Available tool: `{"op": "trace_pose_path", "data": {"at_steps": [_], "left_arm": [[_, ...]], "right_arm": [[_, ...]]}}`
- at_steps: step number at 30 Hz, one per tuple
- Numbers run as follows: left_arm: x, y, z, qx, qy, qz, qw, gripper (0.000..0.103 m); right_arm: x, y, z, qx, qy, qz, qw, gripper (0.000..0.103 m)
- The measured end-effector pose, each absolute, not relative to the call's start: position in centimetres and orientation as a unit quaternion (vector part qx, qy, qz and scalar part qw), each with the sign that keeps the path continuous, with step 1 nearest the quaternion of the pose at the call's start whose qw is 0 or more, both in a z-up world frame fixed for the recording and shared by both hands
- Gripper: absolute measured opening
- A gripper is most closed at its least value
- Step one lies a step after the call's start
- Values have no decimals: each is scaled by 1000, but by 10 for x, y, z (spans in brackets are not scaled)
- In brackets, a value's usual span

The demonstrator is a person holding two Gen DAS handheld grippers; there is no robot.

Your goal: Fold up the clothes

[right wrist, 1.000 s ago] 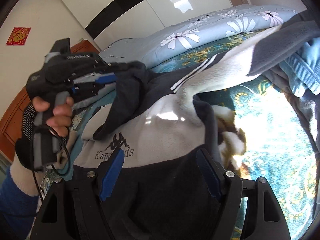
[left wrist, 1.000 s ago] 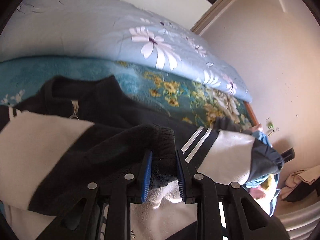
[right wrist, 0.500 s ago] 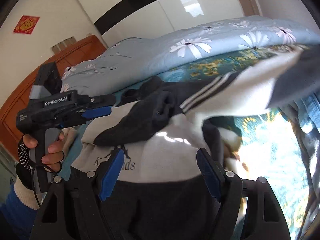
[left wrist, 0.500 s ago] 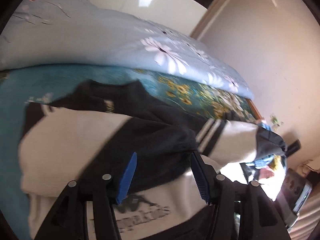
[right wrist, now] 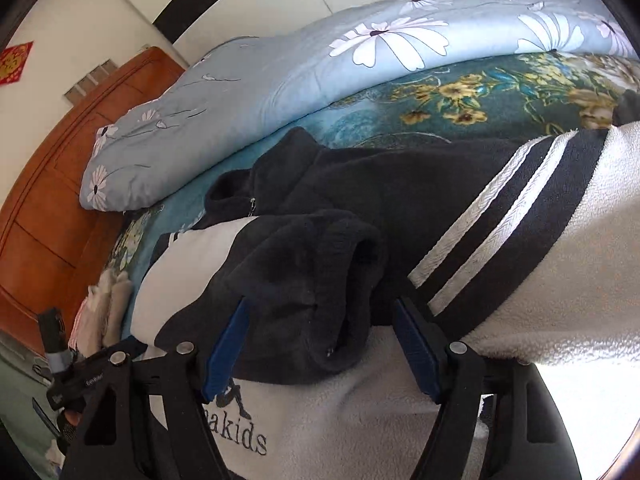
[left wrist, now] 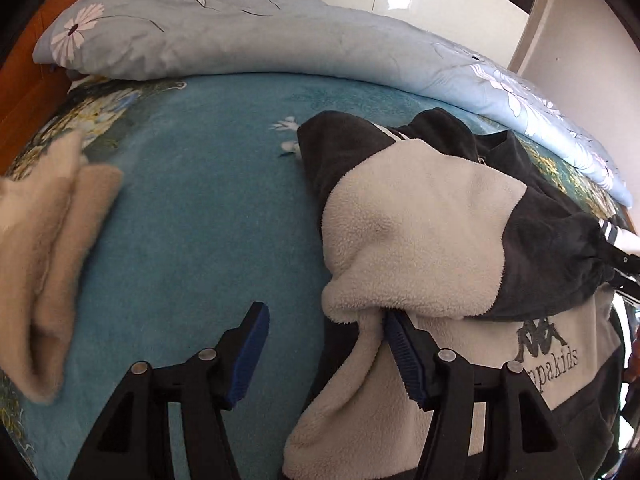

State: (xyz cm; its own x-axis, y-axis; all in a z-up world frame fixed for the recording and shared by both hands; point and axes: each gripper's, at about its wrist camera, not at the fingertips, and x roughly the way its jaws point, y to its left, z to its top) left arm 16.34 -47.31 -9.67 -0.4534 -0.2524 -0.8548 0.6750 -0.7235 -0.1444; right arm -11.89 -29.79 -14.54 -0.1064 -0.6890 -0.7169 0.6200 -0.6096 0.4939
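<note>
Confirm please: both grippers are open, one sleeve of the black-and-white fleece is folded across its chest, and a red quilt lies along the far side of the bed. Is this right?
Not quite. The quilt is light blue with white flowers, not red; the right wrist view shows it clearly. The rest holds: the left gripper and right gripper are open, and one sleeve lies folded across the fleece.

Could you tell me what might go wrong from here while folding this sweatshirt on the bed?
The folded sleeve lies loosely bunched on the sweatshirt; the open right gripper around its cuff could drag it out of place. The open left gripper touches the sweatshirt's edge with one finger and may snag it. The other sleeve is not yet folded in.
</note>
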Motion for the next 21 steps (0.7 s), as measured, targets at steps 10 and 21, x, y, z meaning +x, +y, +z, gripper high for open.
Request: {"op": "trace_pose_path", "data": {"at_steps": [10, 21], "left_arm": [[167, -483, -110, 415, 296, -807, 298, 64], [179, -464, -102, 417, 289, -809, 298, 65]], "right_arm": [[-120, -304, -103, 428, -3, -777, 461, 20], [-123, -294, -128, 464, 11, -780, 419, 27]]}}
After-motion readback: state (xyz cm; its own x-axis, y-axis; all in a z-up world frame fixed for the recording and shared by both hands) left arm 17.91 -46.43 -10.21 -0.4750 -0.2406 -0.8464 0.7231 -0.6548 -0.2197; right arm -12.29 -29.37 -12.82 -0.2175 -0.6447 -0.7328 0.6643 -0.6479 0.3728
